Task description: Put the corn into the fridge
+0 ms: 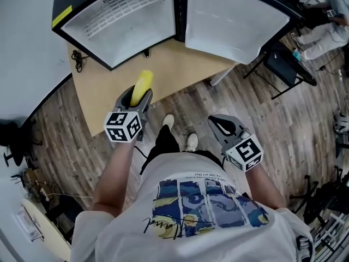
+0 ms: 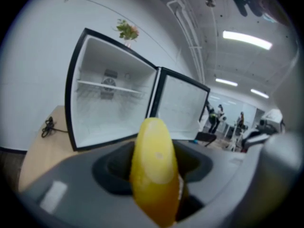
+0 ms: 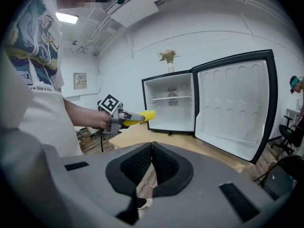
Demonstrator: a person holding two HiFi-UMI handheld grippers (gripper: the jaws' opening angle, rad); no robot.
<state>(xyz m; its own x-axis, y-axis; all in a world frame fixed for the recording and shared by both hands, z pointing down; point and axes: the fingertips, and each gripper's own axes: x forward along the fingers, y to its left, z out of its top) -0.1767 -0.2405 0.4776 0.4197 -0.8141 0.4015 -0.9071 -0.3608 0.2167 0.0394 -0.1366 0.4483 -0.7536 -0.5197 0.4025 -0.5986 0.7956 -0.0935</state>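
Note:
A yellow ear of corn (image 1: 143,84) sticks out forward from my left gripper (image 1: 136,94), which is shut on it. In the left gripper view the corn (image 2: 154,165) fills the middle between the jaws and points toward the open fridge (image 2: 109,103). The small black fridge (image 1: 122,15) stands on a wooden table (image 1: 180,64), its white inside bare apart from a wire shelf and its door (image 1: 234,21) swung wide to the right. My right gripper (image 1: 221,125) hangs lower, over the floor, shut with nothing in it. The right gripper view shows the corn (image 3: 142,116) held short of the fridge (image 3: 171,103).
A black cable (image 1: 76,59) lies on the table's left end beside the fridge. A black chair (image 1: 283,67) stands right of the open door. A small plant (image 3: 167,57) sits on top of the fridge. People stand at the room's far right.

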